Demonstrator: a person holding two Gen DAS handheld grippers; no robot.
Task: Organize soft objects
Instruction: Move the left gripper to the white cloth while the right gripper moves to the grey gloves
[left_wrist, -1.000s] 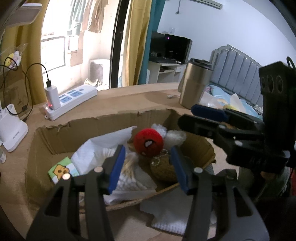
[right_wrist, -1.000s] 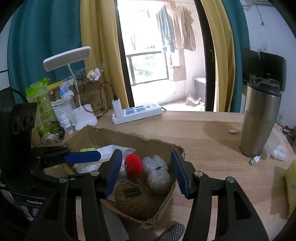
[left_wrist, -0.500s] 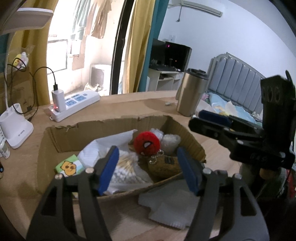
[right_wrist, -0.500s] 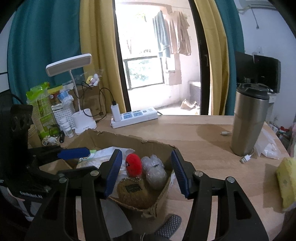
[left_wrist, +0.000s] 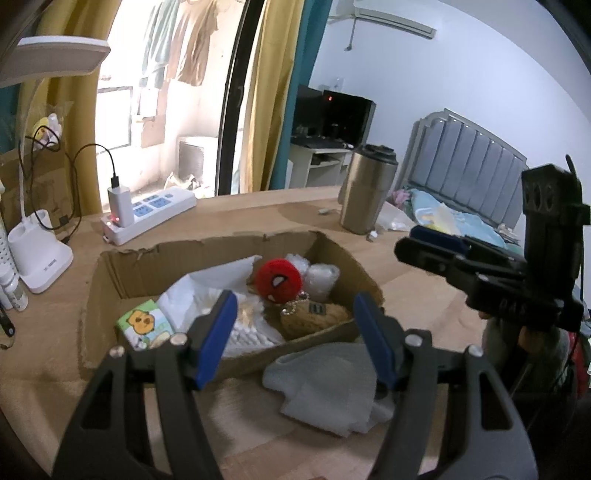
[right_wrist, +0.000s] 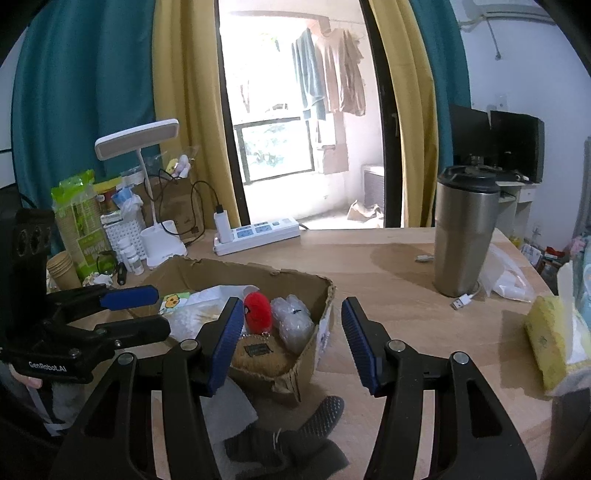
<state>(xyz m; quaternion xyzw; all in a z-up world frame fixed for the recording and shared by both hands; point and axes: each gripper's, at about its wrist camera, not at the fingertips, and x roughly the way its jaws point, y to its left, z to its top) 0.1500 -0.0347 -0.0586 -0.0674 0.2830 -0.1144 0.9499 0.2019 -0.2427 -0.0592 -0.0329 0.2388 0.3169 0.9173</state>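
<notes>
A torn cardboard box (left_wrist: 144, 269) (right_wrist: 295, 380) on the wooden table holds a red spider-face plush ball (left_wrist: 279, 280) (right_wrist: 257, 312), a brown knitted pouch (left_wrist: 314, 315) (right_wrist: 260, 356), bubble wrap (right_wrist: 293, 319), white cloth and a small cartoon packet (left_wrist: 146, 323). A white towel (left_wrist: 328, 384) lies on the table in front of the box. A dark sock (right_wrist: 291, 439) lies near it. My left gripper (left_wrist: 295, 336) is open and empty above the box's near edge. My right gripper (right_wrist: 291, 341) is open and empty beside the box's right corner.
A steel tumbler (right_wrist: 463, 232) stands at the right. A white power strip (right_wrist: 258, 234), a desk lamp (right_wrist: 155, 206) and bottles and packets (right_wrist: 85, 229) line the back left. A yellow tissue pack (right_wrist: 550, 343) lies at the far right.
Both grippers have pulled back and up from the box, so the box looks smaller and farther. The white towel in front of the box has come into fuller view. Both stay open.
</notes>
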